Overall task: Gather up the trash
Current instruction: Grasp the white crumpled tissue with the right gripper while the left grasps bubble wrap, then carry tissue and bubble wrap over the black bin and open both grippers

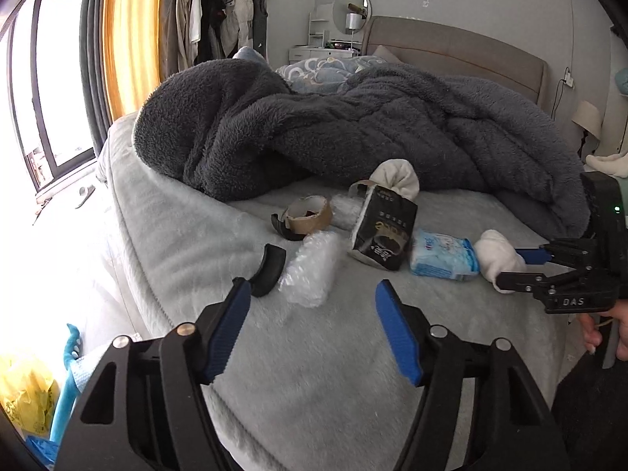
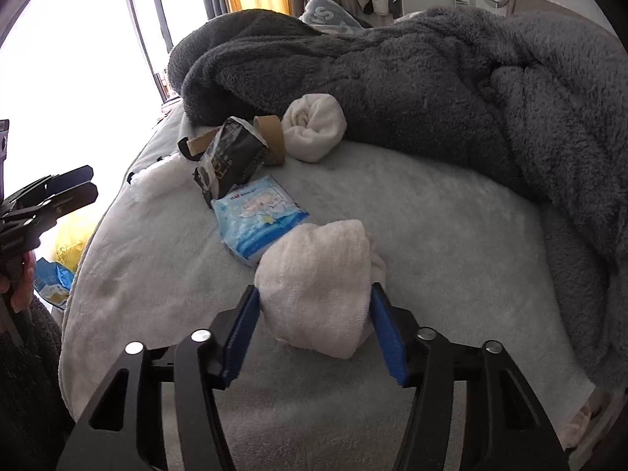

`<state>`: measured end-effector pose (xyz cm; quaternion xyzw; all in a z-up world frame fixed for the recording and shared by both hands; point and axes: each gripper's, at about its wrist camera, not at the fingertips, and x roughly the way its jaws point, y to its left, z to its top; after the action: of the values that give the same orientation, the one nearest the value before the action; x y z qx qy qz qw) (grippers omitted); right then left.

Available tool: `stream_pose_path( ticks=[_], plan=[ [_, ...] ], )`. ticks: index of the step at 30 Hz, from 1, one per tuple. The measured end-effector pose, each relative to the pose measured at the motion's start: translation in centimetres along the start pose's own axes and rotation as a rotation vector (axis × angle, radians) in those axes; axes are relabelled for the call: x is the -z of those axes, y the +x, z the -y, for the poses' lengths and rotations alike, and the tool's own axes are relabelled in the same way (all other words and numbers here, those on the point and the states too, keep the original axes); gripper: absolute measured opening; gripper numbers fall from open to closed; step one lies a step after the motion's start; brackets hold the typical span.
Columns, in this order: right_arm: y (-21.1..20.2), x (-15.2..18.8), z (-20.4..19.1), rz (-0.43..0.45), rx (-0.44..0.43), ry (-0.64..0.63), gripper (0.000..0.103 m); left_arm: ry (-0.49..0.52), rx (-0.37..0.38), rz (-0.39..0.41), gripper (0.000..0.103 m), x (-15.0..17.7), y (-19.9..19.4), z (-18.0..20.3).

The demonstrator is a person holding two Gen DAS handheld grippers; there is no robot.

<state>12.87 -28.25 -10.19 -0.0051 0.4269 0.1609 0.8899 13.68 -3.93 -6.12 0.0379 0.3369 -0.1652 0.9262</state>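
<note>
Trash lies on the bed: a black coffee box [image 1: 382, 231] [image 2: 231, 159], a blue wipes pack [image 1: 443, 254] [image 2: 261, 221], a brown tape roll [image 1: 308, 214] [image 2: 271, 137], bubble wrap [image 1: 310, 271], a black curved piece [image 1: 269, 269]. My left gripper [image 1: 312, 322] is open and empty above the sheet, just short of the bubble wrap. My right gripper [image 2: 314, 306] [image 1: 510, 265] has its pads on both sides of a rolled white sock [image 2: 318, 282] [image 1: 496, 255], touching it.
A dark grey fleece blanket [image 1: 353, 125] [image 2: 431, 78] is heaped behind the items. A second rolled white sock [image 1: 396, 176] [image 2: 314, 125] lies against it. A yellow bag [image 1: 23, 388] [image 2: 72, 243] and blue items sit on the floor left of the bed. The bed edge [image 1: 149, 294] runs along the left.
</note>
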Motion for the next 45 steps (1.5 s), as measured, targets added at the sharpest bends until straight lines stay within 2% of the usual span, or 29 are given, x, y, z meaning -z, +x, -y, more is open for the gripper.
stream_pose_path(
  ticks=[6, 8, 11, 16, 20, 22, 24, 26, 30, 35, 39, 45],
  plan=[
    [-1.1, -0.1, 1.0, 0.025, -0.009, 0.04, 0.045, 0.017, 0.005, -0.022, 0.063, -0.6, 2.1, 0.0],
    [-1.5, -0.2, 1.1, 0.034, -0.004, 0.046, 0.044, 0.007, 0.01, -0.03, 0.062, -0.8, 2.8, 0.0],
    [-2.5, -0.4, 1.3, 0.057, -0.002, 0.064, 0.044, -0.002, 0.006, -0.052, 0.055, -1.1, 3.9, -0.1],
    [-4.1, -1.2, 1.5, 0.103, -0.007, 0.106, 0.044, -0.003, 0.03, -0.086, 0.052, -1.3, 5.2, 0.1],
    [-4.9, -2.2, 0.3, 0.12, -0.038, 0.112, 0.044, -0.027, 0.018, -0.119, 0.047, -1.3, 6.0, -0.1],
    [-5.2, -2.9, -0.7, 0.124, -0.053, 0.104, 0.044, -0.041, 0.017, -0.126, 0.043, -1.4, 6.2, -0.2],
    [-5.3, -3.5, -2.0, 0.13, -0.06, 0.084, 0.044, -0.04, 0.007, -0.136, 0.034, -1.4, 6.5, -0.3],
    [-5.1, -4.1, -3.3, 0.125, -0.07, 0.07, 0.044, -0.057, 0.018, -0.146, 0.033, -1.3, 6.7, -0.7],
    [-5.1, -4.9, -5.3, 0.121, -0.081, 0.041, 0.044, -0.073, 0.071, -0.11, 0.032, -1.5, 5.5, -1.0],
    [-5.3, -6.2, -7.7, 0.133, -0.091, 0.036, 0.044, -0.105, 0.081, -0.067, 0.032, -1.6, 2.9, -1.6],
    [-5.4, -7.2, -10.3, 0.148, -0.115, 0.022, 0.044, -0.166, 0.071, -0.042, 0.032, -1.6, 1.2, -3.2],
    [-6.4, -8.8, -15.2, 0.179, -0.169, -0.019, 0.044, -0.24, -0.002, -0.028, 0.032, -0.5, -1.4, -7.4]
  ],
)
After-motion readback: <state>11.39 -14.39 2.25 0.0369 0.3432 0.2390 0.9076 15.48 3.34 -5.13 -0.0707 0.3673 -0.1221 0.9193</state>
